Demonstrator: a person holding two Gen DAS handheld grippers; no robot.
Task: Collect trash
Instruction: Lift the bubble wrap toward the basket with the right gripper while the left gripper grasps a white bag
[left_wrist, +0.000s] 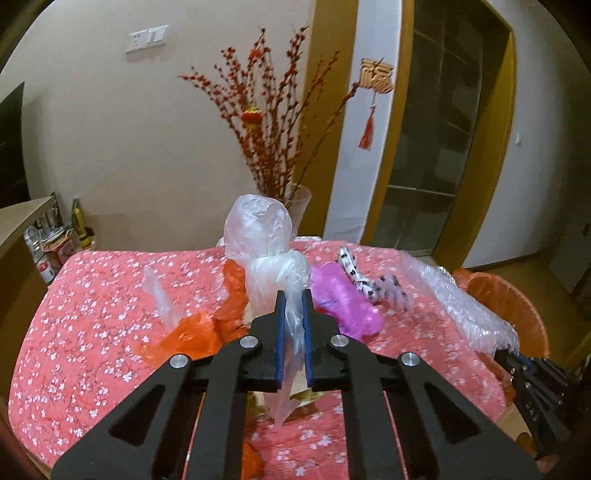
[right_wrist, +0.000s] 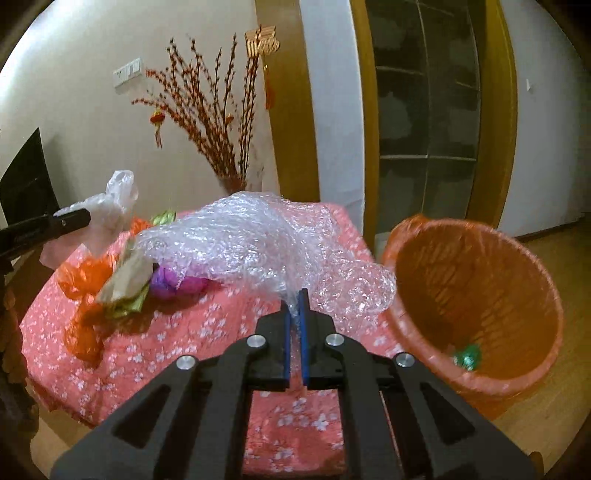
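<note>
Black linkage arms fill the foreground of both wrist views. Left gripper (left_wrist: 293, 297) is pinched tight on a clear plastic bag (left_wrist: 266, 251): the film runs down between the blue pads (left_wrist: 280, 332), a tail hangs below them, and the knotted, puffed-up top stands above the fingertips, lifted off the tablecloth (left_wrist: 92, 314). Right gripper (right_wrist: 294, 301) is likewise clamped, w/ a corner of the bubble wrap (right_wrist: 251, 243) caught between its pads; the rest of the sheet billows up and away from the tips, over the cloth and toward the left.

Just beyond the left gripper, on the pink flowered cloth: an orange plastic bag (left_wrist: 207, 328) to the left, touching or nearly under the clear one, and a magenta bag (left_wrist: 343, 299) just right of the fingertips. A black-and-white spotted scrap (left_wrist: 373, 284) lies beside the magenta one. A small clear film piece (left_wrist: 159, 295) stands up further left.

From the right wrist, an orange-lined waste bin (right_wrist: 480, 295) sits right of the gripper, past the table edge, mouth tilted toward the camera, w/ a small green item (right_wrist: 467, 356) inside near the bottom. A crumpled paper/foil wrapper (right_wrist: 129, 284) lies by the orange bag.

Farther back: a vase (left_wrist: 299, 206) of red-budded branches by the wall, a red tassel ornament (left_wrist: 373, 96), a wall switch plate (left_wrist: 146, 38).
</note>
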